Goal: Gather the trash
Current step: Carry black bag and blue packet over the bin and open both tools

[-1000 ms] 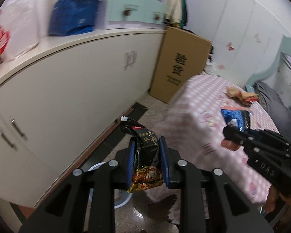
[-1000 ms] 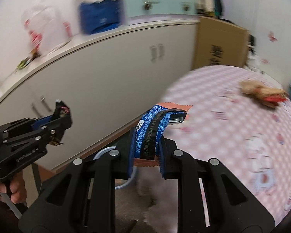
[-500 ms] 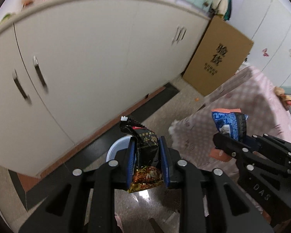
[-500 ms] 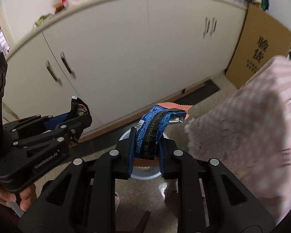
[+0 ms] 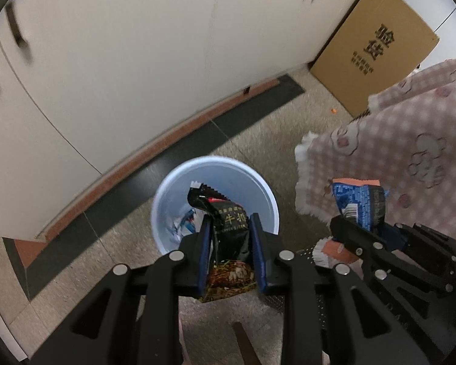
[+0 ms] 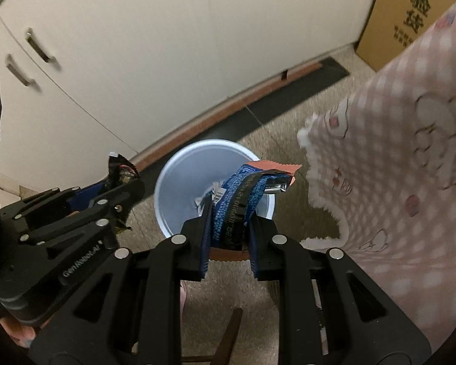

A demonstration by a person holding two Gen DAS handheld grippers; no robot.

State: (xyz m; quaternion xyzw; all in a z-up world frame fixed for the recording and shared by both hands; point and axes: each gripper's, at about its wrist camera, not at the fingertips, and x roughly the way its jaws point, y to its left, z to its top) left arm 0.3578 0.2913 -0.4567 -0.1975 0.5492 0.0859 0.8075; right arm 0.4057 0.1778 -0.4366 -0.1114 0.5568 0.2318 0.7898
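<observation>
- Left gripper (image 5: 230,237): its 2 blue-padded fingers (image 5: 204,252) point forward and downward, clamped on a black wrapper (image 5: 228,231).
- Right gripper (image 6: 229,237): held just beside the left at a similar downward tilt, its 2 fingers (image 6: 206,243) pinching a blue wrapper (image 6: 243,203).

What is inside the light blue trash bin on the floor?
Inside the bin, crumpled white and blue wrapper scraps lie near the bottom. The black snack wrapper in the left gripper covers the rest, so anything more there cannot be seen.
</observation>
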